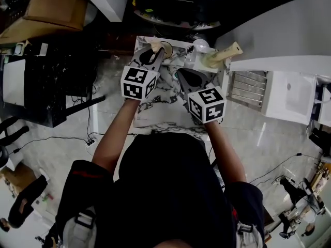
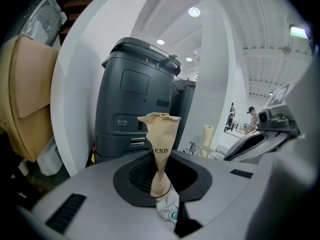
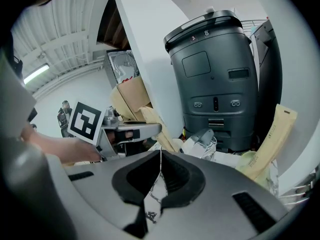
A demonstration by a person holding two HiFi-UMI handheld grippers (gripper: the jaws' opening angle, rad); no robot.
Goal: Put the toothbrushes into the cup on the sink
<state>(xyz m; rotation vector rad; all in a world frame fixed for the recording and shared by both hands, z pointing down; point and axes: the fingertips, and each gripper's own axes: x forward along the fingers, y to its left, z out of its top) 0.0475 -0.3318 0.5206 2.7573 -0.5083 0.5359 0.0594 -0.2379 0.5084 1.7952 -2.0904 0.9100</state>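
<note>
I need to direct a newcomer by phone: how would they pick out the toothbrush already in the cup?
On the marble-veined counter, look to the far right end, where a pale cup stands. A paper-wrapped toothbrush leans out of it with no claw on it; the other toothbrush is pinched in the left claw.

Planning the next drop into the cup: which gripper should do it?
Left, probably. The left gripper grips a paper-wrapped toothbrush; the right gripper is shut on nothing, though nearer the cup.

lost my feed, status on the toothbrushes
left tool shut on wrapped toothbrush. right tool shut, empty. second toothbrush already in cup. no block seen.
</note>
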